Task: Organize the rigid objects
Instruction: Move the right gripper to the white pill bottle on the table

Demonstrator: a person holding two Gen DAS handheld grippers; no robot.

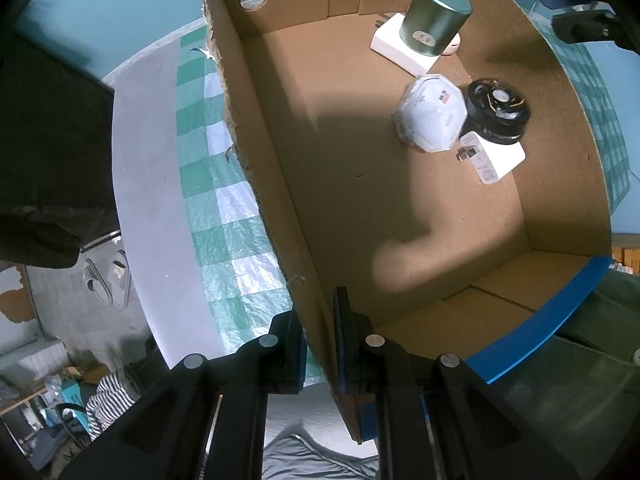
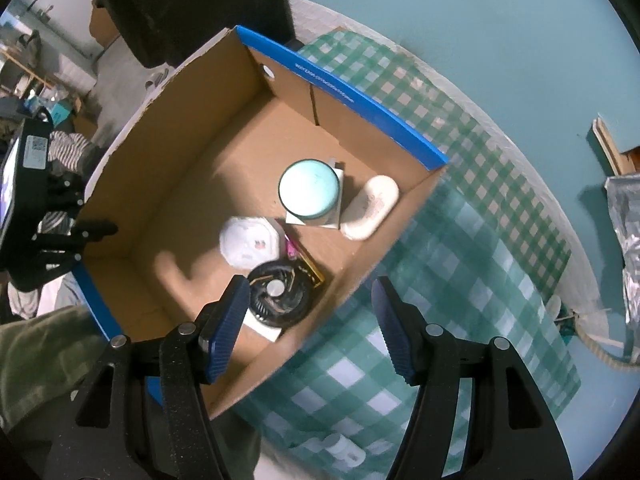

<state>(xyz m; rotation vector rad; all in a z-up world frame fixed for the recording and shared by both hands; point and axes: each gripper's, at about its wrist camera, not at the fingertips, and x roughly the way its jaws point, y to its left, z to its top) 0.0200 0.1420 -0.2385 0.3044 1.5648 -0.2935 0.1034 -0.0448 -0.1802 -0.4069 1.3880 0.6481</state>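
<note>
Cardboard wall, thin and torn along its top edge, sits clenched between the pads of the left claw [image 1: 320, 344], which grips the box [image 1: 256, 148] at its near corner and steadies it on the green checked cloth [image 1: 224, 216]. If that grip tugs sideways, I judge the ragged wall could bend or tear, and the whole box could slide on the slick cloth toward the worktop [image 1: 148, 184] edge.

Inside, toward the far right corner, the sorted things crowd together: a white mask [image 1: 434, 114] leans on a black fan [image 1: 500, 110], which rests on a white plug [image 1: 494, 158]; beyond them a green tin [image 1: 436, 20] stands on a white block. A knock could tip the tin or roll the fan off.

Over the right wall the right claw [image 2: 308, 332] hangs released and empty, straddling the rim; a careless drop there would catch the wall or strike the fan.
</note>
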